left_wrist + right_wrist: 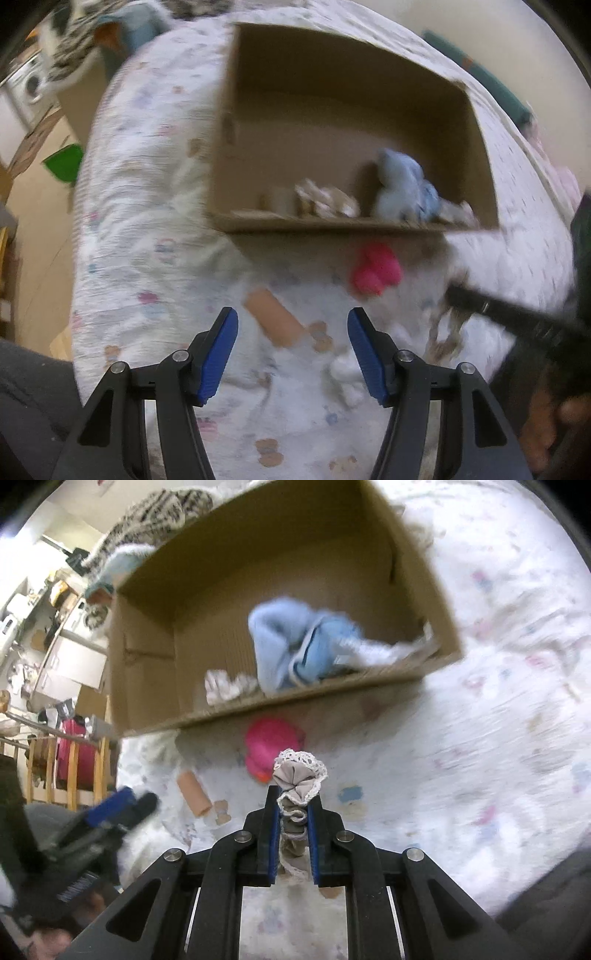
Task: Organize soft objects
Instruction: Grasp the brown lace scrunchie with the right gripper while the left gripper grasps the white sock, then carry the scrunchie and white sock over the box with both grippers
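Right wrist view: right gripper [292,821] fingers [272,834] clamped on grey lace-trimmed cloth [298,781], bunched between pads, long axis along fingers, frilled end forward toward cardboard box [424,664].
Left gripper [292,354]: fingers wide apart, holding nothing, above bed [147,221].
Pink item [376,271]: on bed, just before box.
Box content: light blue cloth [295,642].

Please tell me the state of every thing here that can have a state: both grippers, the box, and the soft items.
left gripper: open, holding nothing
right gripper: shut on the lace-trimmed cloth
lace-trimmed cloth: bunched, pinched between the pads
cardboard box: open on the bed
light blue cloth: crumpled, inside the box
pink item: on the bed, outside the box
peach roll: lying on the bed, outside the box
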`<state>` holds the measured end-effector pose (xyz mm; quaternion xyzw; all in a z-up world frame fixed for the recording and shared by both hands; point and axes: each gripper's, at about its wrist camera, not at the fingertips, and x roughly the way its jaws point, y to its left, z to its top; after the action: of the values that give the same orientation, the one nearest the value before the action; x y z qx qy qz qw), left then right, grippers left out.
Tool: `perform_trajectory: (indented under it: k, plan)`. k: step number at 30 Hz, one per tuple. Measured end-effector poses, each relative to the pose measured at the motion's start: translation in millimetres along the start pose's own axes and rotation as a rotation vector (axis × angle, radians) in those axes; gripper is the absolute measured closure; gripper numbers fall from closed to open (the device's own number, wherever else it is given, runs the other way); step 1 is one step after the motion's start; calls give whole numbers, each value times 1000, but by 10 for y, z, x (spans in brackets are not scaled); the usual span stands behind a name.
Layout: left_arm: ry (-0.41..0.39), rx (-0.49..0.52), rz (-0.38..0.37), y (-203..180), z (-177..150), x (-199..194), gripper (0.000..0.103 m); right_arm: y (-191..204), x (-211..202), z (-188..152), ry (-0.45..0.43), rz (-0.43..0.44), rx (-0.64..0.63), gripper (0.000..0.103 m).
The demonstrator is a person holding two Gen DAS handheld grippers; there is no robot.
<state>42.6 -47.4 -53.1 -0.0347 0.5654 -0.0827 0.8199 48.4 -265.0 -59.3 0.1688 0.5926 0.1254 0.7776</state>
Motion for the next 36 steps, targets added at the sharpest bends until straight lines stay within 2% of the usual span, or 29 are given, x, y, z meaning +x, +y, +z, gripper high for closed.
perform_trajectory:
  k: [4,7,15,16,19,23,36]
  plan:
    - [62,119,-53,-271,-103,128,45,-55,-135,-39,-27,-3,-3,88]
    - [111,169,-76,-408,-179,248,45,-166,-176,-62,-36,9,42,88]
    - [189,205,-51,-544,-243,578,45,-187,-134,-58,-43,20,60,88]
    - [196,203,-50,-545,-250,598,47,-205,-144,-64,-41,19,58,88]
    - [216,212,-53,-560,-260,646,74,-203,-141,-66,-40,17,55,88]
    - [184,227,-45,-560,-237,565,76,-203,-113,-65,-35,13,55,88]
    - [61,99,0,-265,-81,277,76,-105,-95,-75,-46,-19,4,88]
